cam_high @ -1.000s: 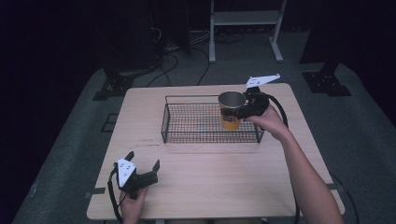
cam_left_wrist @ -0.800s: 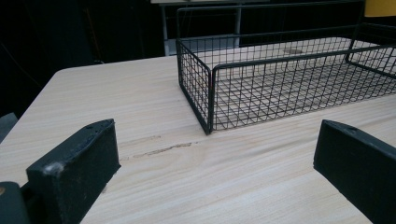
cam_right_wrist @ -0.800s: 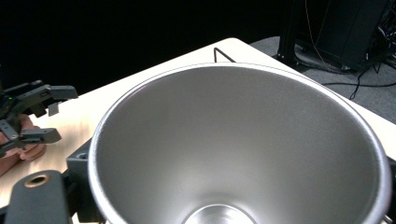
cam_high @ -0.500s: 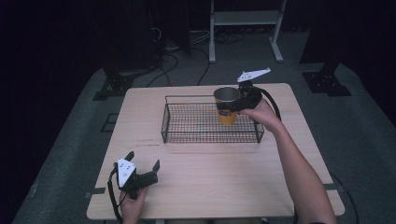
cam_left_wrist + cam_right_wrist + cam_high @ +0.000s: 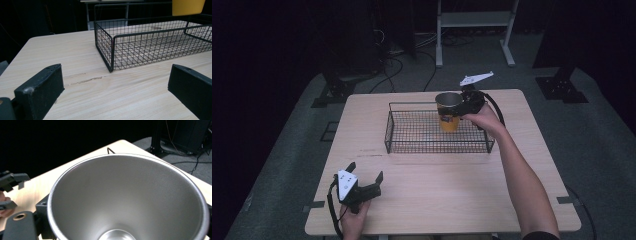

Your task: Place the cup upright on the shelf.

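Fingers of the right gripper (image 5: pixel 460 107) pinch an orange cup (image 5: pixel 449 111) near its rim — we see it held upright above the wire basket (image 5: pixel 412 136), toward the basket's far right part, clear of the mesh floor. From the right gripper view, we look straight down into the cup's silvery interior (image 5: pixel 130 200), with black jaw parts at either side of it. Fingers of the left gripper (image 5: pixel 364 184) stand spread wide, nothing between them; this gripper rests low at the near left of the wooden table (image 5: pixel 452 195), well apart from the basket. In the left gripper view, the basket's near corner (image 5: pixel 111 53) lies ahead between the two jaws — the cup's orange base (image 5: pixel 188 7) hangs above its far side.
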Demonstrator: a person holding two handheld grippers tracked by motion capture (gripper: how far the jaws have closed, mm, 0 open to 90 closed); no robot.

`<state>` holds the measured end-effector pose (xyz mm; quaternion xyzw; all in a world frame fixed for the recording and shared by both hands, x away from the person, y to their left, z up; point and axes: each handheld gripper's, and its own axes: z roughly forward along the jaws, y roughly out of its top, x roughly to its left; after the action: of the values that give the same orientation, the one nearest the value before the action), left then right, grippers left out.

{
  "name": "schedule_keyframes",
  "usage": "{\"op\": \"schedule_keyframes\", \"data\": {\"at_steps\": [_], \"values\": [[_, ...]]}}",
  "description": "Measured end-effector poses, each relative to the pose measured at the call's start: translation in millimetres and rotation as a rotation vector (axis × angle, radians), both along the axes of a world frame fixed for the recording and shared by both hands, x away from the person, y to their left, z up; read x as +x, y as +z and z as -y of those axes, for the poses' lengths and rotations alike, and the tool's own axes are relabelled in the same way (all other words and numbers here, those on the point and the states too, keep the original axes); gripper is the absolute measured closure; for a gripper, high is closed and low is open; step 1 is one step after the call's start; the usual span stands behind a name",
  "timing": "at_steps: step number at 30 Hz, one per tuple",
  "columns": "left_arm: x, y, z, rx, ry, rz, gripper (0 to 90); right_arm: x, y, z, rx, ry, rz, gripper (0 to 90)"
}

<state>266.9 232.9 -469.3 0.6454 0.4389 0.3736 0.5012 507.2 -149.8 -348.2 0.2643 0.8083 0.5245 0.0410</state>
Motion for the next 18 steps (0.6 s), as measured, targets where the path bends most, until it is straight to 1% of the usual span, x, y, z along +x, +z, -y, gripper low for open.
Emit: {"op": "schedule_keyframes", "data": {"at_steps": [1,2,3,4,7,8,9,11,12,15,17,18], "values": [[0.0,0.0,-0.2,-0.001,0.0,0.0,0.0,0.0,0.0,0.0,0.0,0.0,0.0,11.6],[-0.1,0.0,-0.6,-0.001,-0.001,-0.002,0.0,3.6,-5.3,-0.8,0.01,0.001,-0.021,11.6],[-0.1,0.0,-0.9,-0.005,-0.002,-0.001,0.0,3.6,-5.3,-0.8,0.01,0.001,-0.021,11.6],[0.1,-0.1,-1.2,-0.01,-0.002,0.0,0.0,6.2,-9.7,-3.0,-0.005,-0.001,-0.017,11.6],[0.2,-0.1,-1.6,-0.014,-0.001,-0.002,0.0,8.3,-13.9,-5.1,-0.007,0.008,-0.026,11.6],[0.2,-0.1,-1.6,-0.013,-0.003,-0.001,0.0,9.4,-15.9,-5.6,-0.005,0.013,-0.031,11.6],[0.1,-0.1,-1.3,-0.01,-0.003,-0.001,0.0,11.4,-19.6,-5.8,0.012,0.017,-0.033,10.9],[0.0,-0.1,-1.3,-0.009,-0.004,-0.001,0.0,12.3,-21.1,-6.0,0.015,0.019,-0.034,9.6],[0.0,-0.1,-1.4,-0.01,-0.005,-0.001,0.0,13.4,-23.0,-7.2,-0.001,0.013,-0.026,8.6],[0.0,-0.1,-1.8,-0.015,-0.004,-0.001,0.0,14.3,-25.4,-8.4,-0.012,0.016,-0.024,8.7],[0.0,0.0,-1.9,-0.015,-0.004,-0.002,0.0,16.6,-29.1,-9.5,-0.018,0.01,-0.029,8.6],[-0.3,-0.1,-1.9,-0.014,-0.004,0.0,0.0,19.2,-34.0,-10.7,-0.028,0.006,-0.035,8.6]]}}
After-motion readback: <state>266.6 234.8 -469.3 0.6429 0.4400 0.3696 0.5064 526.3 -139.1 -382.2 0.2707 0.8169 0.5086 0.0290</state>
